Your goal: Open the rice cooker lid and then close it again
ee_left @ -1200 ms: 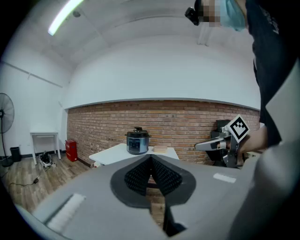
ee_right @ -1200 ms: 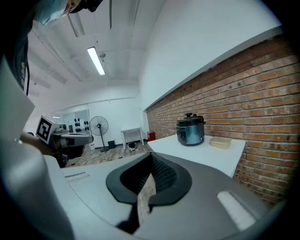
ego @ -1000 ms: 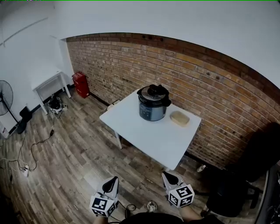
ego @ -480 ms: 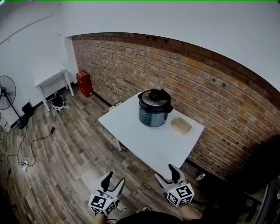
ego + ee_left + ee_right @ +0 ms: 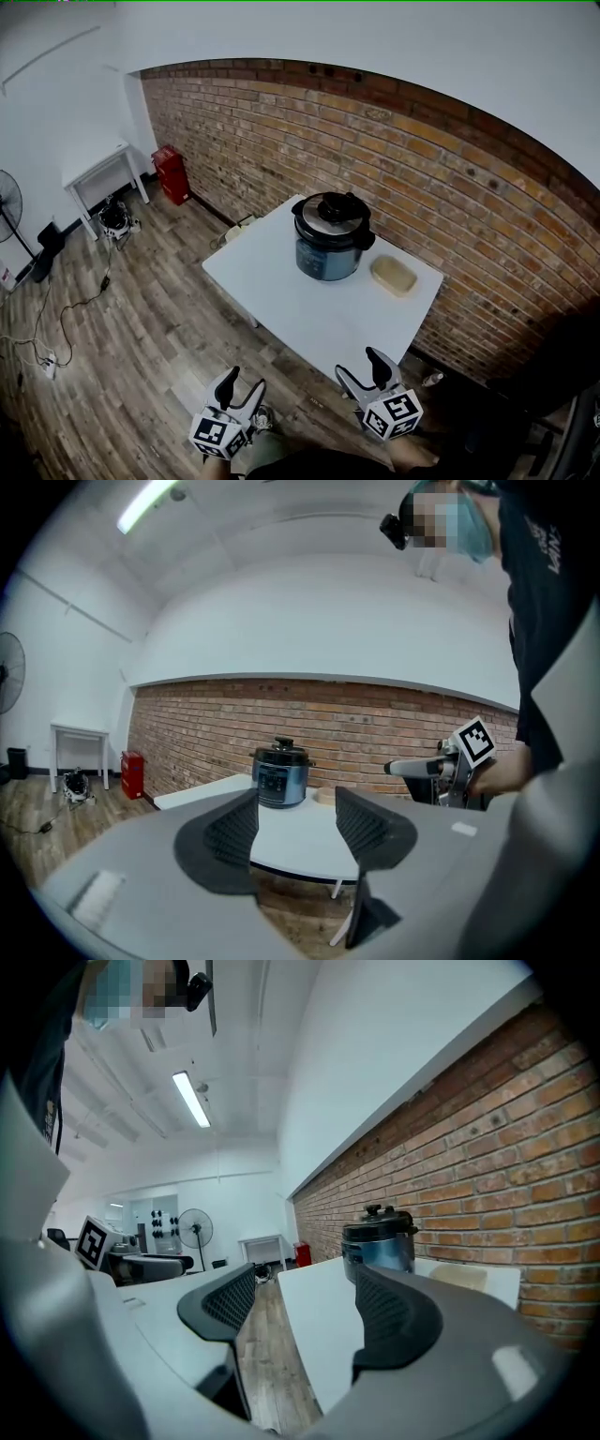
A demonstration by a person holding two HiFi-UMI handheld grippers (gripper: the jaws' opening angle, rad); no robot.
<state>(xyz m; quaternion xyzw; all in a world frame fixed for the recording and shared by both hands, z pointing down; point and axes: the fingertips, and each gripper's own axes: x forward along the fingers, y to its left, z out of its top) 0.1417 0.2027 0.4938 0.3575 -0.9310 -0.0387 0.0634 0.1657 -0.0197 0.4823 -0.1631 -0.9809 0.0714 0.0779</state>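
The rice cooker (image 5: pixel 330 236), lid (image 5: pixel 330 208) down, stood far back on the worktop (image 5: pixel 281 291), well apart from your left gripper (image 5: pixel 242 384) and right gripper (image 5: pixel 359 367), whose jaws had just opened, empty, so the approach likely called for squaring one gripper to the lid first.

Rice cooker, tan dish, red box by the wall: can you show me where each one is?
rice cooker (image 5: pixel 328 246), head view, front of its body.
tan dish (image 5: pixel 394 275), head view, middle of its top.
red box (image 5: pixel 171 174), head view, its front face.
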